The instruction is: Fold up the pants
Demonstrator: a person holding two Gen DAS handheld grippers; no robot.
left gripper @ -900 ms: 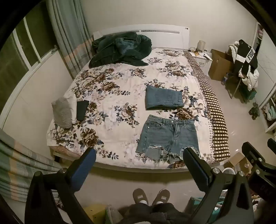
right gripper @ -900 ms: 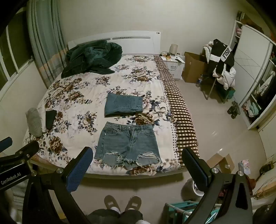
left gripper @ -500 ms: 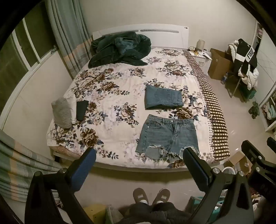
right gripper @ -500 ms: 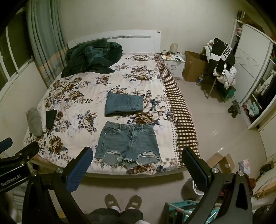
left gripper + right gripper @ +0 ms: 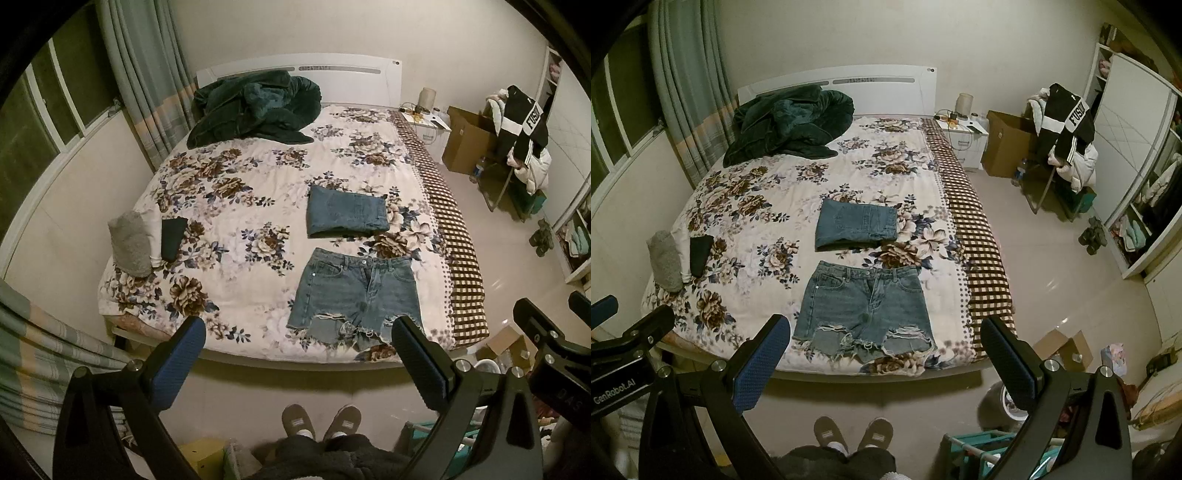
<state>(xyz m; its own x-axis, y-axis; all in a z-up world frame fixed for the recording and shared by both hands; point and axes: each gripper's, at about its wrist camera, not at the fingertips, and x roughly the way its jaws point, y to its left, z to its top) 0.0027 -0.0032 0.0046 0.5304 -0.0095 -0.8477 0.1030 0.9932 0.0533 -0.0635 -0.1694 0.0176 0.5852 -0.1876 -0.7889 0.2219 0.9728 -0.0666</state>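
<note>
Left wrist view: denim shorts [image 5: 356, 295] spread flat at lower centre of the bed [image 5: 229, 295], presumably ready for folding; folded jeans [image 5: 347, 216] just above. Left gripper [image 5: 297, 354] and right gripper [image 5: 886, 354] both gaping wide, empty, short of the bed edge.

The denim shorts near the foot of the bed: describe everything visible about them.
The denim shorts are mid-blue denim with a faded wash, lying flat and unfolded, front side up, on the floral bedspread. The waistband points toward the headboard and shows belt loops, a button, a fly and front pockets. The leg hems are frayed and ripped, reaching close to the foot edge of the bed. Folded jeans lie just beyond the waistband, apart from it. Neither gripper touches the shorts.
</note>
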